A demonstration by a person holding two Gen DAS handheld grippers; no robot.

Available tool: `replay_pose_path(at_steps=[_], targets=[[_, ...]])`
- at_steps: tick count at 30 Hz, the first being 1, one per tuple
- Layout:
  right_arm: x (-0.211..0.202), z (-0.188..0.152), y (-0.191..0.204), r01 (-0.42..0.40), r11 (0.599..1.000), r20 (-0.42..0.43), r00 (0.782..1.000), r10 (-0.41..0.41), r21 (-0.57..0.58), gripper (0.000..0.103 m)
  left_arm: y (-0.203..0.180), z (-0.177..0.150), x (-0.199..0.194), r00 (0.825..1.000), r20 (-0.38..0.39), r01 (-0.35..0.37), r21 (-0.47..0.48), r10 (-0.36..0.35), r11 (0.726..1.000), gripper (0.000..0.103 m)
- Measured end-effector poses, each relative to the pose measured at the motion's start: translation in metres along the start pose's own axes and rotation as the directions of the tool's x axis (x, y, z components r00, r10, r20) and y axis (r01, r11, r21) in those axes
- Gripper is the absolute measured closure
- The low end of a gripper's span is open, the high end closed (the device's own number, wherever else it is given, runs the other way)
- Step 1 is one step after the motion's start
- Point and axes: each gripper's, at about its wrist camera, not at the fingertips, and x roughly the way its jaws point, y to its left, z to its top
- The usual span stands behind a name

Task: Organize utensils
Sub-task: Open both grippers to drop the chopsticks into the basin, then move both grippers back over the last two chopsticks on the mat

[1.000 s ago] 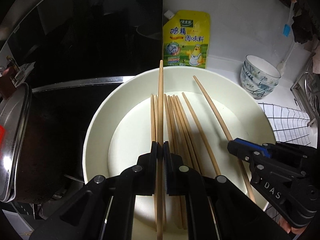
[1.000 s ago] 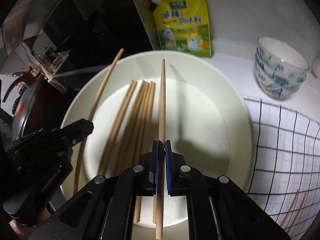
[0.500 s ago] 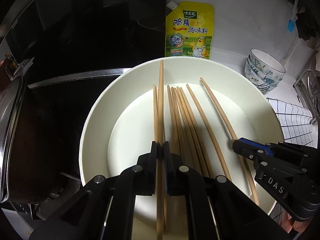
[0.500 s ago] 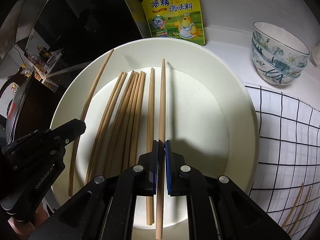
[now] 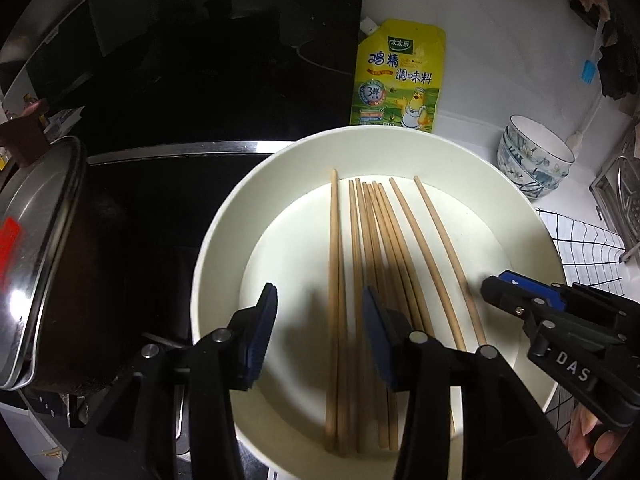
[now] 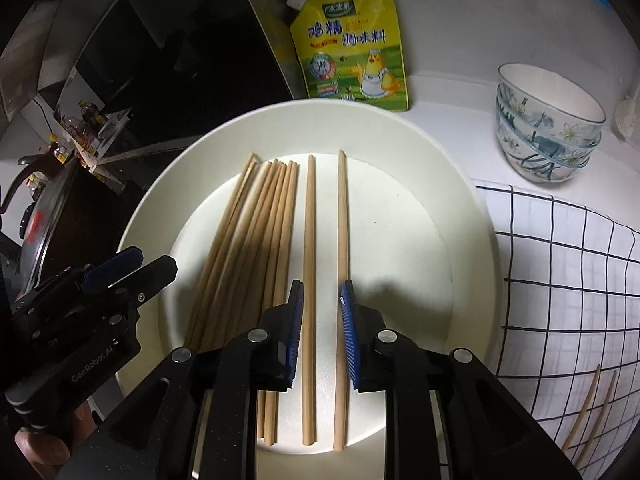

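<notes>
At about nine o'clock in the left wrist view, a dark pot [image 5: 60, 264] with a metal rim is seen on the black stove [image 5: 152, 200]. A white plate [image 5: 224, 224] is set on the table [image 5: 480, 80] at the centre of both views, and the wooden chopsticks [image 5: 380, 260] are laid in it side by side, running from twelve to six o'clock.

The left gripper [image 5: 320, 328] is held over the plate's six o'clock side. Its jaws are opening, and one chopstick [image 5: 333, 280] is seen lying loose between them, touched by neither pad.

At twelve o'clock beyond the plate, a yellow seasoning pouch [image 5: 398, 76] is propped against the wall.

The right gripper [image 6: 322, 332] is held over the same plate, toward four o'clock in the left wrist view. Its jaws are opening as well, and two chopsticks [image 6: 309, 280] lie between them; whether the right pad is brushed by the outer one cannot be told.

At two o'clock, stacked floral bowls [image 6: 548, 128] are found on the table. A checked cloth [image 6: 568, 280] is spread at three o'clock, just beside the plate, and two more chopsticks [image 6: 586, 412] are left on it near five o'clock.
</notes>
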Motion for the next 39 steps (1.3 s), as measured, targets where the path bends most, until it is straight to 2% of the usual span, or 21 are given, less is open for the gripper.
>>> replay_pose_path(at_steps=[2,15,19,28,39], targets=[[-0.004,-0.003,0.0,0.001,1.0,0.004,1.0,-0.001,0.002,0.084,0.001,-0.001,-0.003,1.0,0.004,-0.001,-0.002,0.001,1.0,0.054],[-0.035,-0.03,-0.014,0.009,0.999,0.036,0.999,-0.011,0.045,0.083,-0.014,-0.012,-0.03,0.999,0.029,0.032,0.019,-0.032,0.999,0.047],[-0.052,-0.041,-0.024,0.026,0.997,0.057,0.998,-0.03,0.067,0.08,-0.025,-0.018,-0.037,0.998,0.035,0.047,0.034,-0.048,0.998,0.041],[-0.097,-0.077,-0.06,0.079,0.985,0.122,0.988,-0.098,0.154,0.078,-0.069,-0.031,-0.054,0.994,0.037,0.1,0.12,-0.105,0.988,0.038],[-0.13,-0.126,-0.113,0.134,0.954,0.126,0.977,-0.173,0.268,0.076,-0.131,-0.054,-0.071,0.984,0.019,0.169,0.233,-0.178,0.958,0.034]])
